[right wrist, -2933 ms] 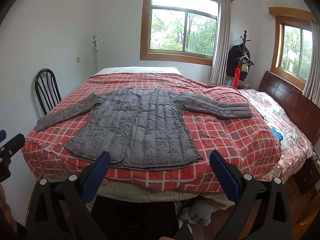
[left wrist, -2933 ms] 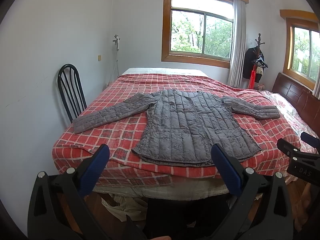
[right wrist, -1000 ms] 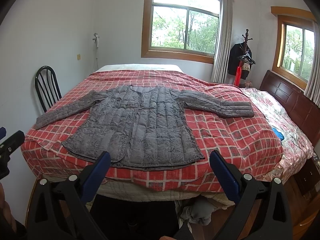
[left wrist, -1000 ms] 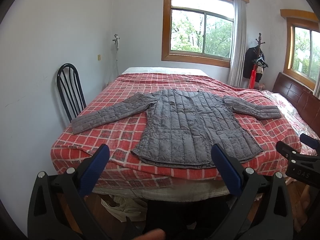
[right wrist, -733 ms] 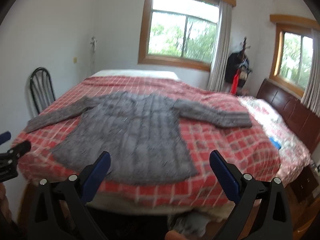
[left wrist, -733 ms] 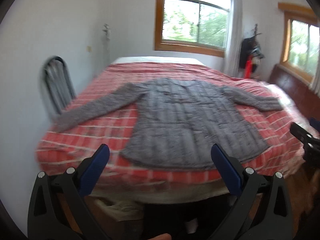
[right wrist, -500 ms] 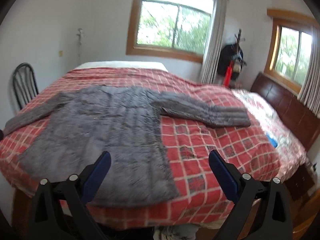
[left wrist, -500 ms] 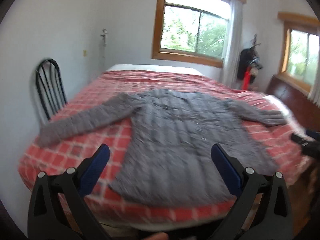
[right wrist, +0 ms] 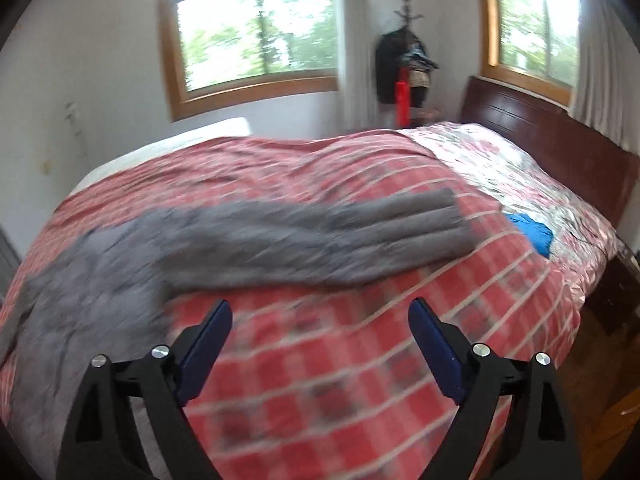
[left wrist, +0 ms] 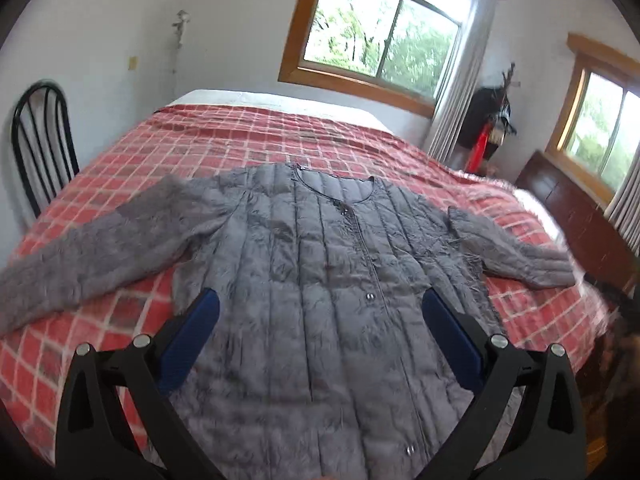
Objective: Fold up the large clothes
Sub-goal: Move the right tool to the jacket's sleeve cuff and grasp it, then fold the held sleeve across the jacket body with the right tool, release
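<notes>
— Where's the jacket [left wrist: 320, 280]?
— Spread flat mid-bed [right wrist: 360, 380], sleeves toward the side edges. My left tongs [left wrist: 320, 344] and right tongs [right wrist: 320, 348] gape empty.
— Risk?
— Pinching the red blanket [left wrist: 248, 140] with the sleeve [right wrist: 360, 232], dragging both.

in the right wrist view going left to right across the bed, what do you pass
grey quilted jacket body → its sleeve → blue cloth → dark wooden headboard

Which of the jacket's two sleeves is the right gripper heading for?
The sleeve stretched toward the headboard, cuff near the blue cloth; it lies ahead of the open right gripper.
</notes>
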Tool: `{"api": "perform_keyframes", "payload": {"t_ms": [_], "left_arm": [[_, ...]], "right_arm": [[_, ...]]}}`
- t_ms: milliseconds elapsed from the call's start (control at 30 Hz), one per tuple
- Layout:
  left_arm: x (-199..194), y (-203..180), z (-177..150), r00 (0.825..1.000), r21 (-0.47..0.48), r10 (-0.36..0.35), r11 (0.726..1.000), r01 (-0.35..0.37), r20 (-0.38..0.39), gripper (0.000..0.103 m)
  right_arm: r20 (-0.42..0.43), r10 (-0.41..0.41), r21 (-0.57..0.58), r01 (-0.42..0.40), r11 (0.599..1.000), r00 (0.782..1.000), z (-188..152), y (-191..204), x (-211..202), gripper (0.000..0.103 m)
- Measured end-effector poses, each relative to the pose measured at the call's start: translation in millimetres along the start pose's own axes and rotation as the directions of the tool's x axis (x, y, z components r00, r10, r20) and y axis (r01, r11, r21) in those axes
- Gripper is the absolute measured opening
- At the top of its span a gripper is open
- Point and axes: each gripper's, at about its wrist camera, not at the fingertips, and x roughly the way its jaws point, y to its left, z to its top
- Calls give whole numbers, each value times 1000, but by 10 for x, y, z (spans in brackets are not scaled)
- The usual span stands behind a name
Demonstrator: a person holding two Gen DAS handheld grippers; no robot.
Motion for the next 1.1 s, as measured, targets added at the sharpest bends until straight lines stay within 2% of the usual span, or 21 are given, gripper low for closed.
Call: {"api": "perform_keyframes", "payload": {"t_ms": [100,233,300,400,533,733,800,833,867,900,967,1033,1100], "left_arm": [[130,-119,125,998,61,44,997,-46,40,100],[321,-168,238,999,61,-3,998,-1,55,100],[496,-213,299,999,71,-30,997,27,41,100],[811,-294,409,1000,104,-4,995,4,5,100],[1075,-254,472,1000,83,9,997,-7,-26,100],[1275,-283,530,999,137,46,990,-44,-9,100],[1429,-248,603,997,144,69,987,-64,-31,100],[1512,-194,646,996,131,72,989,-65,-46,100],[1550,-161,667,995,124,81,990,-74,-54,100],[1578,-129,683,994,120,90,989,-82,-56,100],[1613,-58,701,993,115,99,989,-92,-57,100],[1621,-8,701,993,109,101,990,-95,-57,100],[1644,50,695,992,107,109,989,-102,-63,100]], "right_arm": [[-17,-18,37,19,999,1000,187,-352,330,86],[-22,-69,31,70,997,997,384,-676,744,85],[-30,-80,33,81,996,996,440,-784,893,85],[-32,-98,24,98,995,995,525,-907,1109,85],[-76,-69,16,70,997,995,576,-1016,1410,85],[-156,-11,31,16,999,988,571,-1111,1745,85],[-156,3,29,2,1000,988,566,-1087,1738,76],[-159,10,30,-6,1000,987,568,-1065,1716,66],[-158,24,32,-19,999,987,573,-1047,1684,50],[-162,36,39,-30,999,986,581,-1032,1644,44],[-162,63,50,-56,997,985,610,-1015,1556,19],[-153,87,62,-79,995,984,667,-979,1440,11],[-143,100,54,-93,994,985,772,-880,1273,10]]}}
